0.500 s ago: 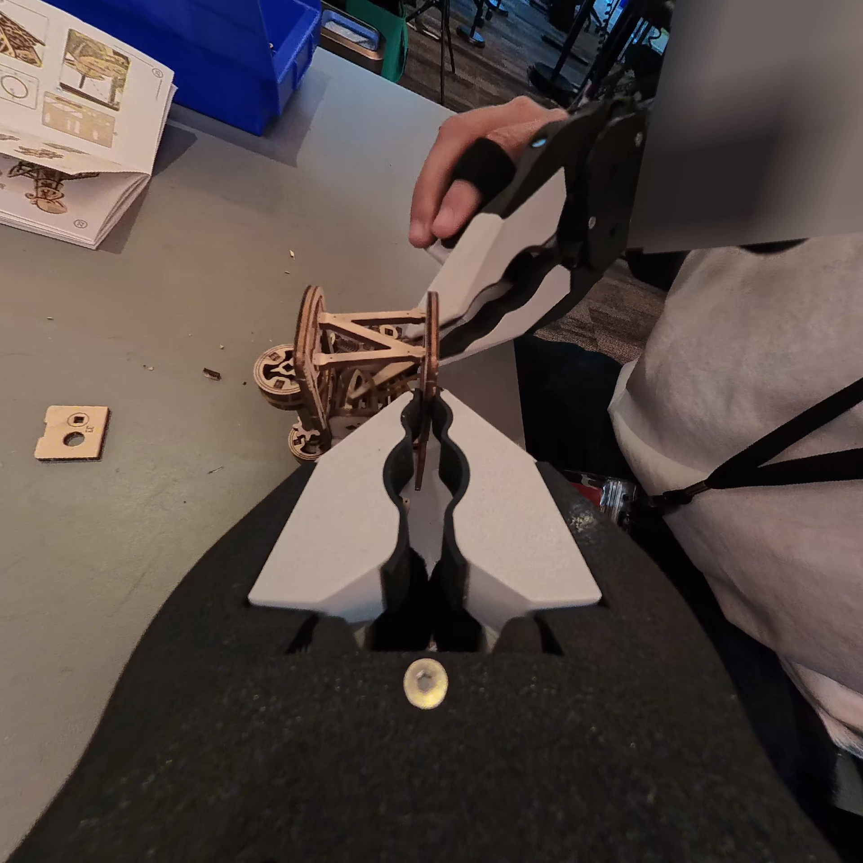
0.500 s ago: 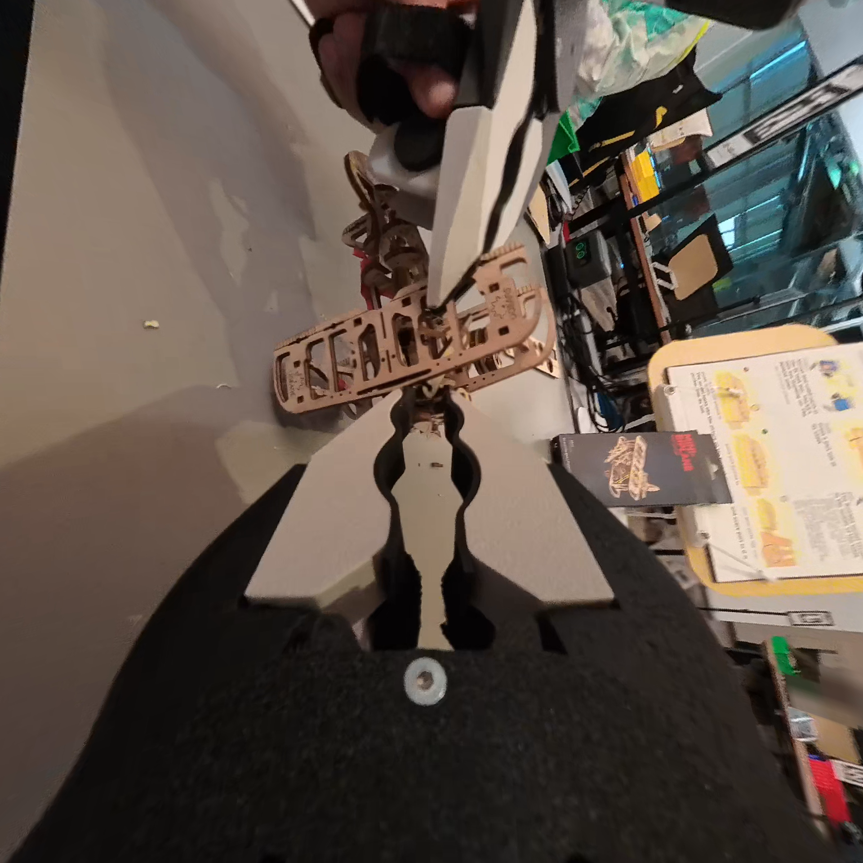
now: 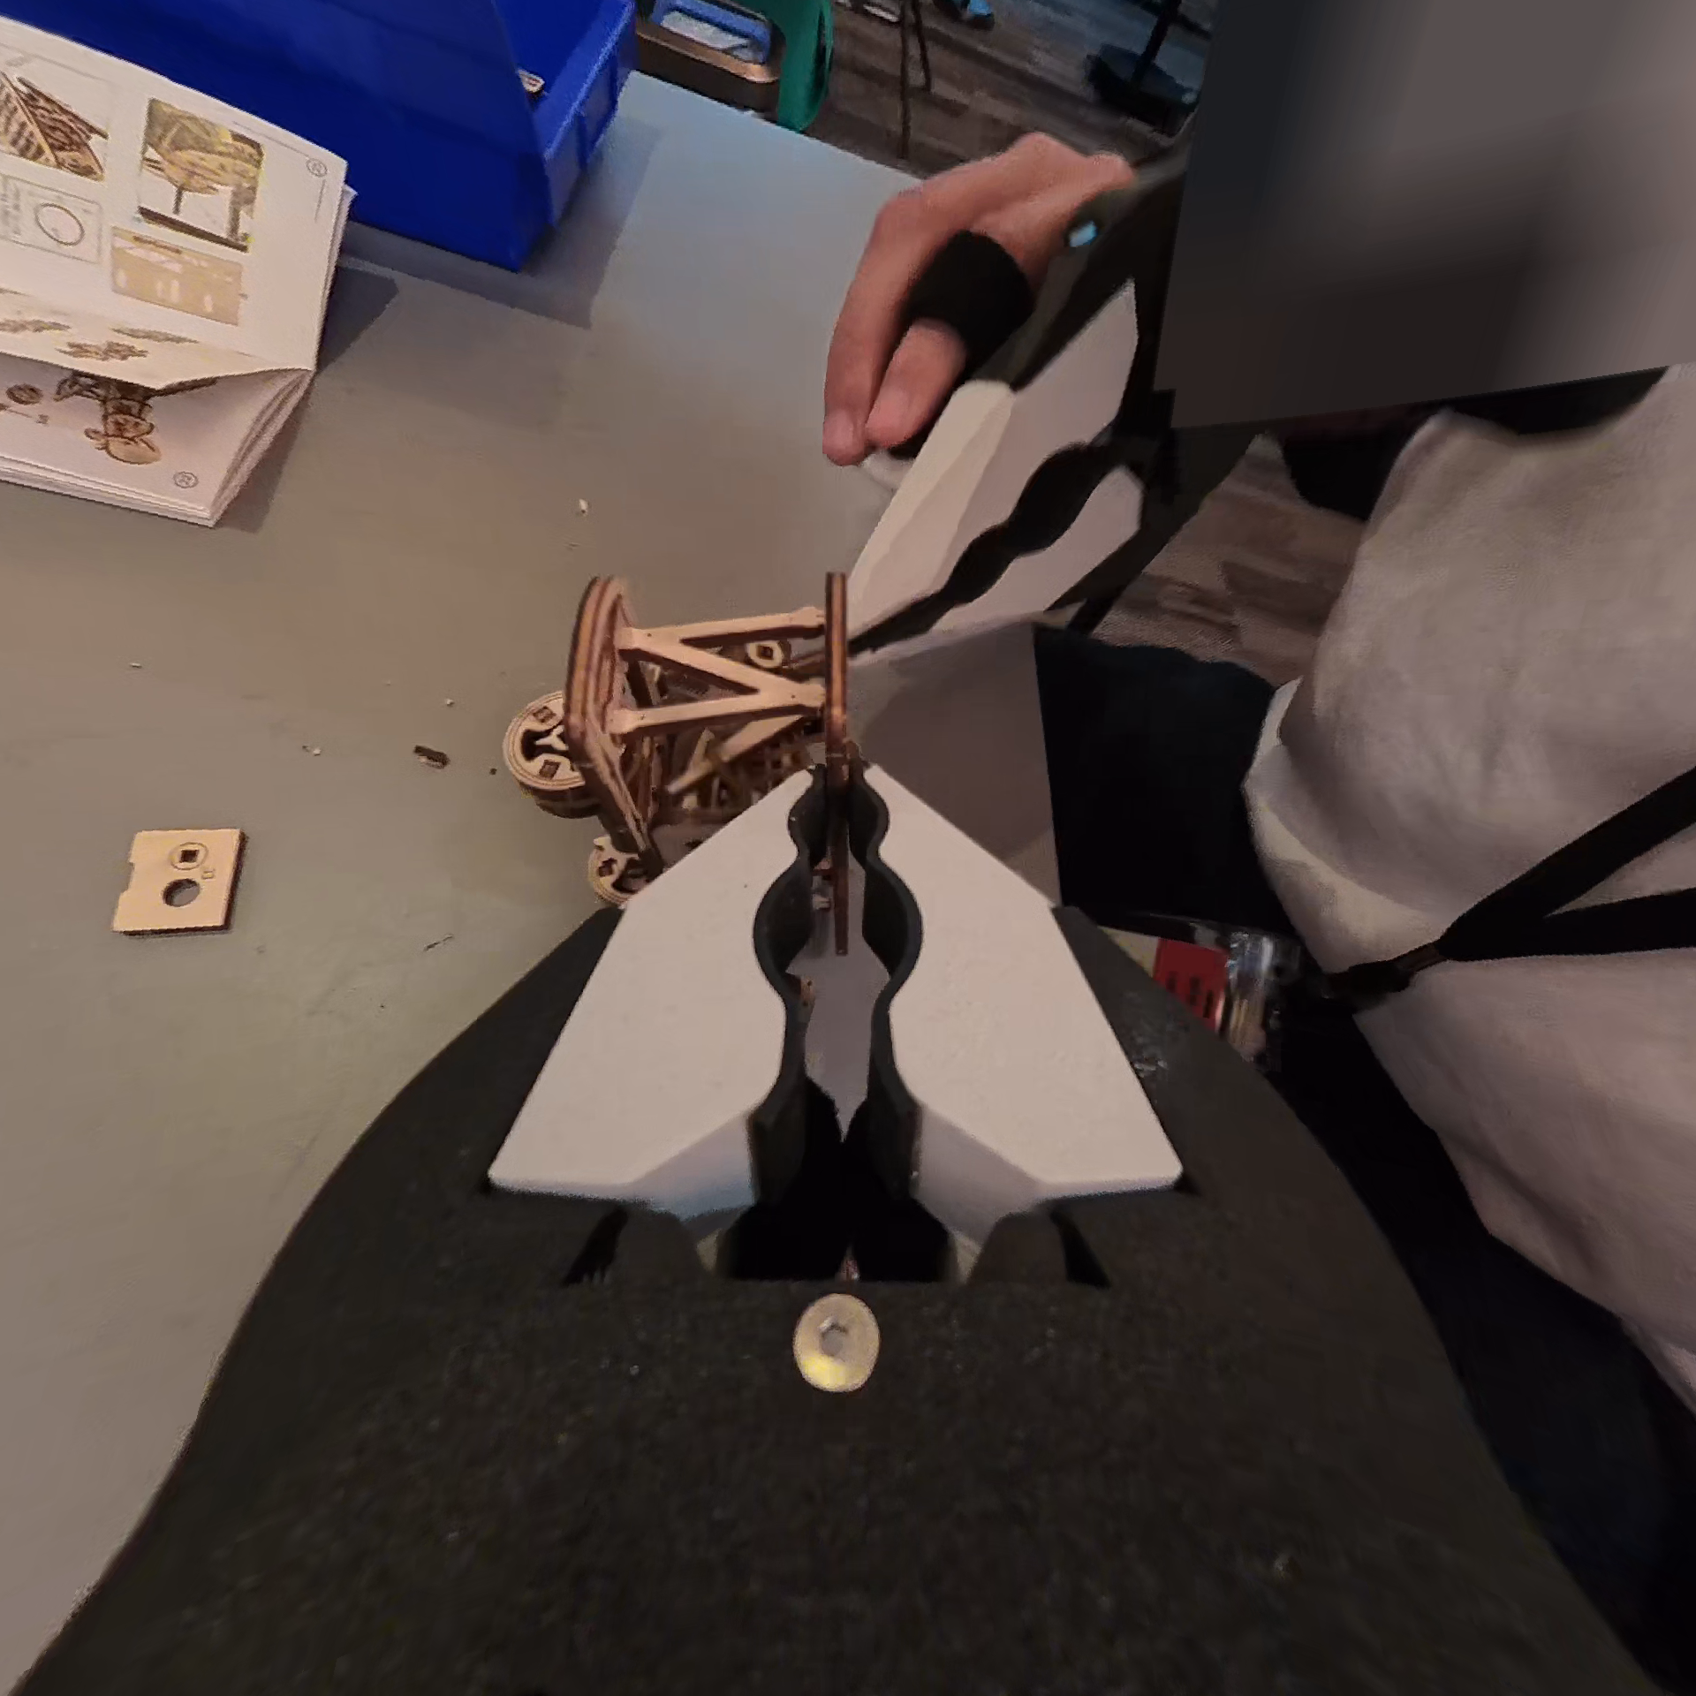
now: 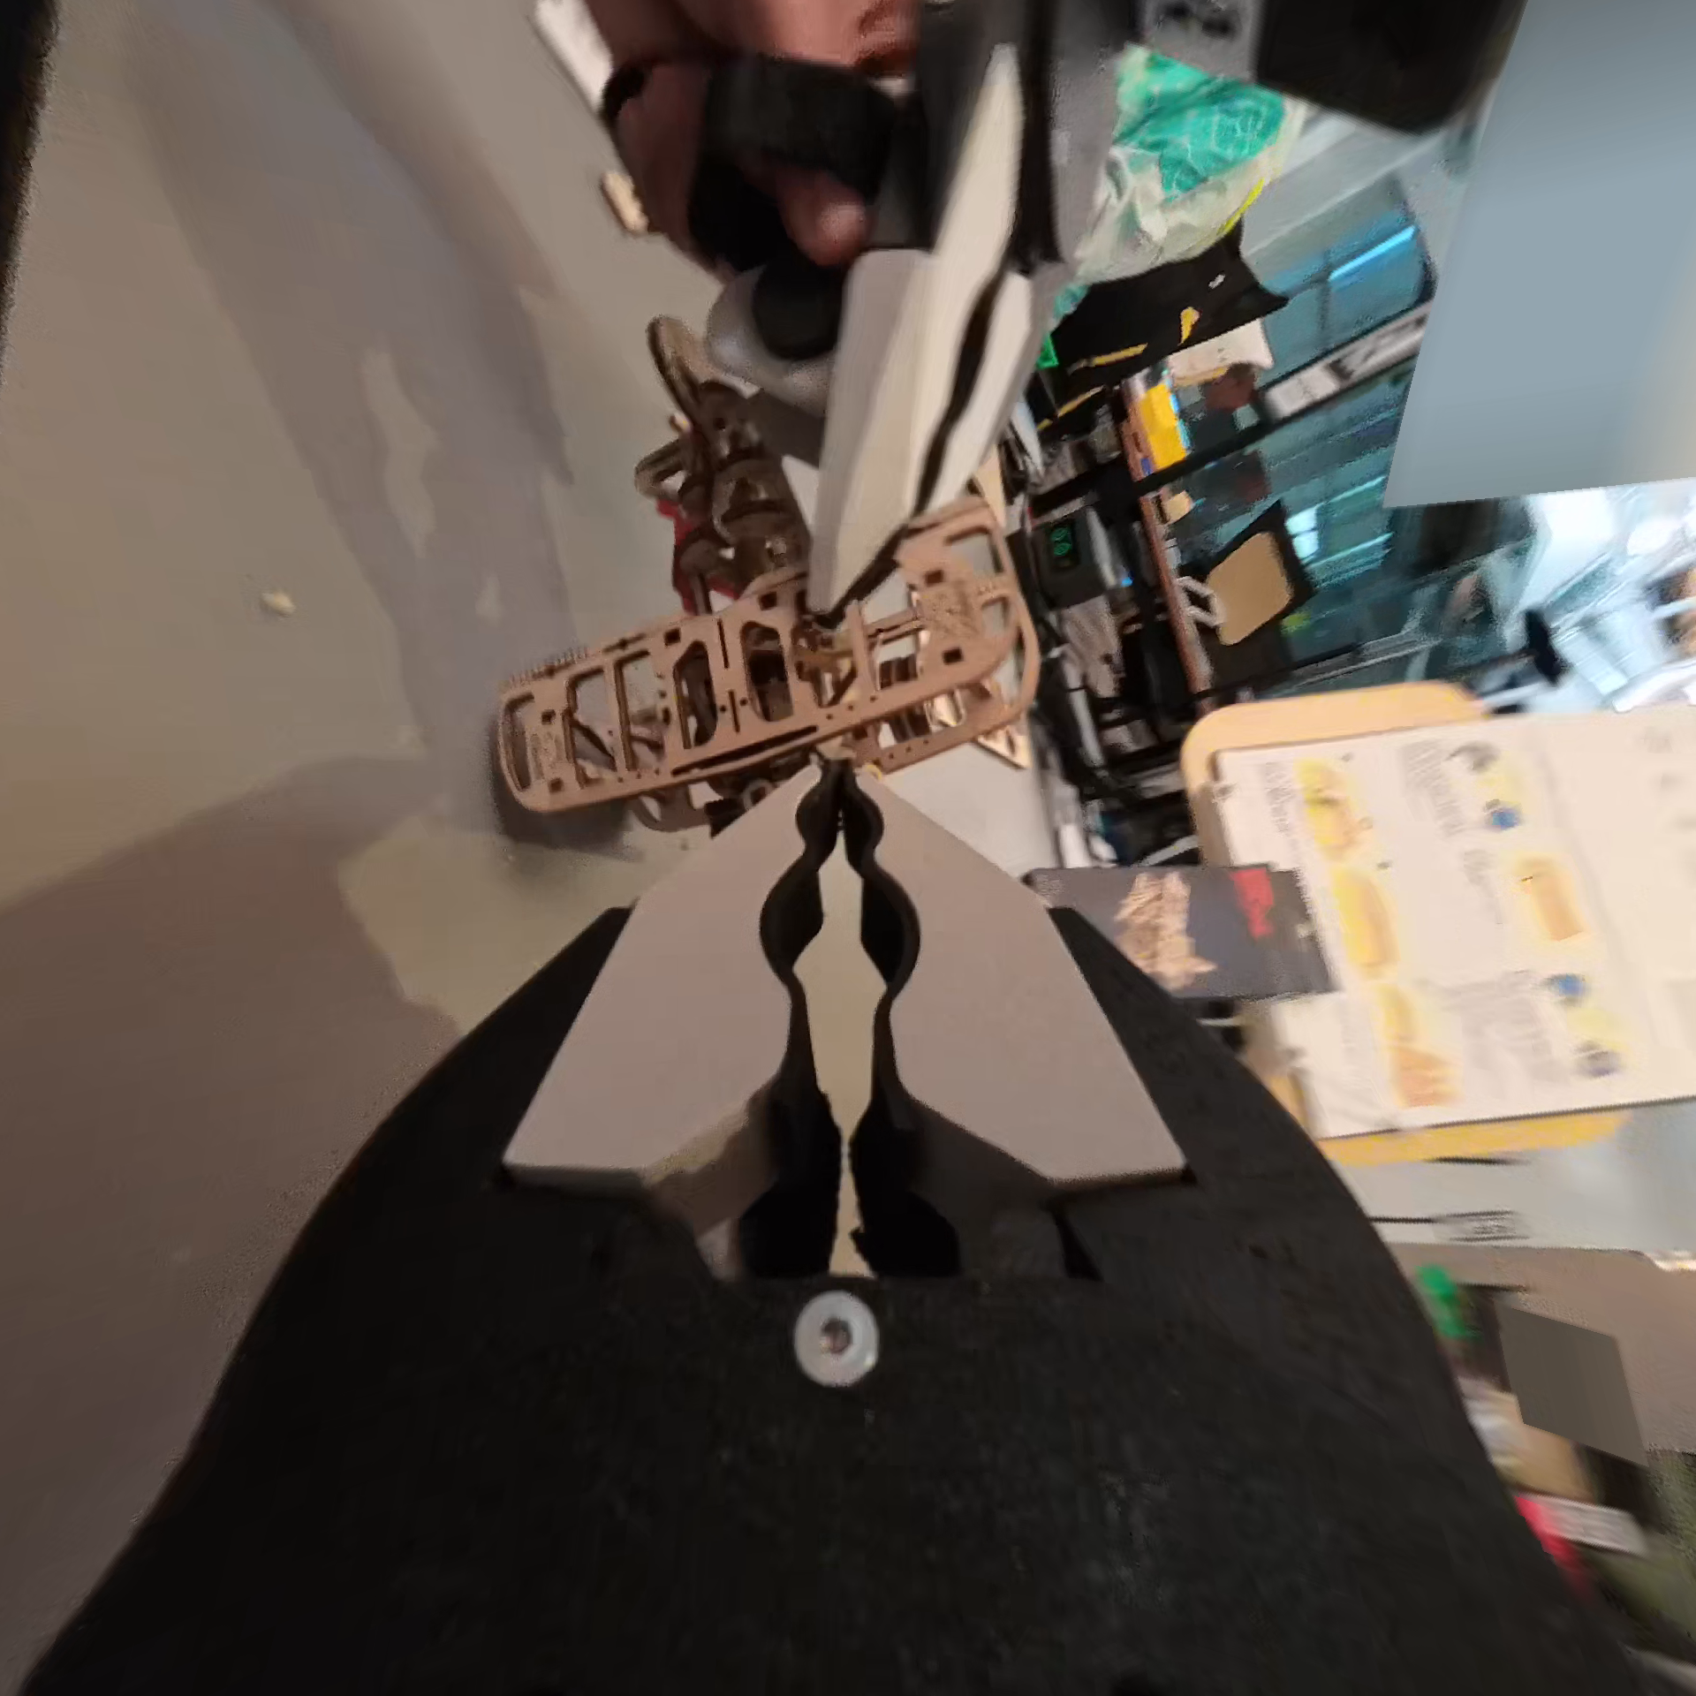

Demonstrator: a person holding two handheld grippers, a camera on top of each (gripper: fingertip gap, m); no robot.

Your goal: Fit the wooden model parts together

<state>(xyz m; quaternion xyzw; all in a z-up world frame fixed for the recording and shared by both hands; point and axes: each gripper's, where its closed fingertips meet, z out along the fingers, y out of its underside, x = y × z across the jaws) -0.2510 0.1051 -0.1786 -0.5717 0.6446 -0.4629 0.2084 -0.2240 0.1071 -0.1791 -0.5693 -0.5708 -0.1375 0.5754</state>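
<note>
1. The wooden model (image 3: pixel 679 725) sits near the front edge of the grey surface (image 3: pixel 275 642), lying on its side: a lattice frame with braces, small wheels low against the surface, and a flat cut-out panel (image 4: pixel 762 697) facing my right wrist camera
2. My left gripper (image 3: pixel 833 780) has its jaws pressed onto the thin edge of that panel, which runs down between them; I judge this to be the steadying hold
3. My right gripper (image 4: pixel 837 780) has its jaws nearly together at the tips, right against the panel's lower edge; something thin seems nipped there, but the right view is blurred and I cannot tell whether it is the panel's rim or a small separate piece
4. In the right view the left gripper comes down from above onto the panel's face, so the two of us meet the same panel from different sides
5. As to progress, I judge the build well along: frame, braces and wheels are already joined. What is left looks like seating this panel or a small part on it
6. One loose wooden plate (image 3: pixel 179 881) with a square hole and a round one lies flat well to the left of the model, not yet fitted
7. Farther off lie an open instruction booklet (image 3: pixel 156 275) and a blue bin (image 3: pixel 413 110) at the far left, with crumbs of wood scattered between them and the model
</note>
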